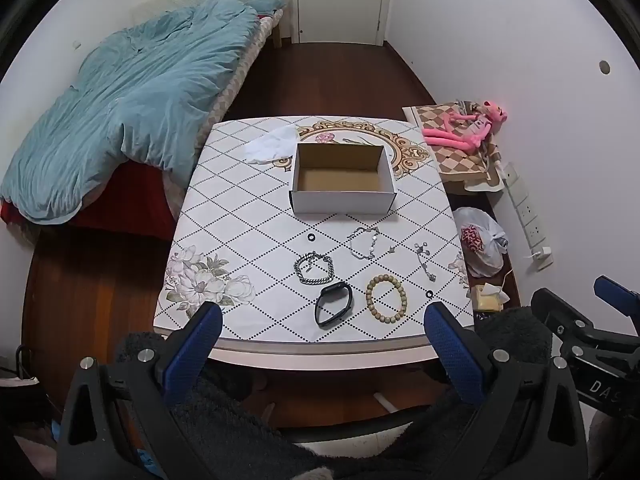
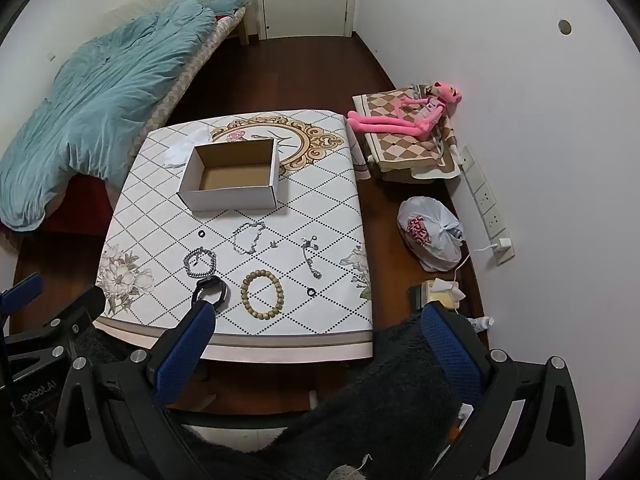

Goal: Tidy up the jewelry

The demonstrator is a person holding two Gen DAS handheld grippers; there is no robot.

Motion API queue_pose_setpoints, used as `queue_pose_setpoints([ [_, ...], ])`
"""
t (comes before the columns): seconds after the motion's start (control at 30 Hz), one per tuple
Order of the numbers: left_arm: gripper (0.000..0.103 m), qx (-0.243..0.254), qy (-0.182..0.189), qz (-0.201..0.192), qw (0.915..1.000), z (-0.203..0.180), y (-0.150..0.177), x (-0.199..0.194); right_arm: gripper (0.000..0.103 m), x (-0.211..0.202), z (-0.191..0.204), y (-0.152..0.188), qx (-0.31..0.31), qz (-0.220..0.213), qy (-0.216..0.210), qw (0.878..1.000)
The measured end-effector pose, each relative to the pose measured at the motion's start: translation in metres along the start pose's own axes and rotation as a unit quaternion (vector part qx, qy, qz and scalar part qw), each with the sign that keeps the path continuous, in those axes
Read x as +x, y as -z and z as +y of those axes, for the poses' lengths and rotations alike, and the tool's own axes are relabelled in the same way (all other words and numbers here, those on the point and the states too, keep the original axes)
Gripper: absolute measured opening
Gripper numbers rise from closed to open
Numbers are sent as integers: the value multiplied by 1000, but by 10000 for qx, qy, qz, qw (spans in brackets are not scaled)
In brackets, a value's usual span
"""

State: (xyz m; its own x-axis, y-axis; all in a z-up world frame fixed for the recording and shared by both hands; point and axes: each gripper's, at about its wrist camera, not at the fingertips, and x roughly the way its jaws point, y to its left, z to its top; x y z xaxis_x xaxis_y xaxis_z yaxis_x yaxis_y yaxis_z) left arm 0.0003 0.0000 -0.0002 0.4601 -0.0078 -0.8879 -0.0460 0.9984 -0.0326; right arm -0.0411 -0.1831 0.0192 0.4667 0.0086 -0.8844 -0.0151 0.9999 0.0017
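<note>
While jewelry (image 1: pixel 352 276) lies untouched, both tongs (image 1: pixel 324 318) (image 2: pixel 316 320) gape wide (w/ nothing held).

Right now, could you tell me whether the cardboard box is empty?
Empty: the cardboard box shows only its bare brown floor in both views, with no jewelry inside.

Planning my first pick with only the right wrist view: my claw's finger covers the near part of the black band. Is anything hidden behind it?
Observer: No. In the left wrist view the black band shows whole, a closed loop lying on the table, with only tablecloth between it and the near edge.
Operator: Is the left claw free to help?
Observer: Yes. The left claw is open with nothing between its fingers, above the table's near edge.
</note>
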Motion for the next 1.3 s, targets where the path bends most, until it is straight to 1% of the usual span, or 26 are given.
queue_pose_setpoints([
  [0.4, 103, -11, -27, -36, 10000, 0, -4, -1, 103, 0, 1, 0, -15, -8, 3, 10000],
  [0.47, 103, -26, -19, -50, 10000, 0, -8, -9, 103, 0, 1, 0, -13, -18, -4, 10000],
  [0.57, 103, -46, 0, -108, 9999, 3, -2, -9, 103, -6, 1, -2, -13, -29, -11, 10000],
  [1.3, 103, -32, 2, -135, 9999, 1, -6, -11, 103, -10, 1, -6, -39, -61, 25, 10000],
])
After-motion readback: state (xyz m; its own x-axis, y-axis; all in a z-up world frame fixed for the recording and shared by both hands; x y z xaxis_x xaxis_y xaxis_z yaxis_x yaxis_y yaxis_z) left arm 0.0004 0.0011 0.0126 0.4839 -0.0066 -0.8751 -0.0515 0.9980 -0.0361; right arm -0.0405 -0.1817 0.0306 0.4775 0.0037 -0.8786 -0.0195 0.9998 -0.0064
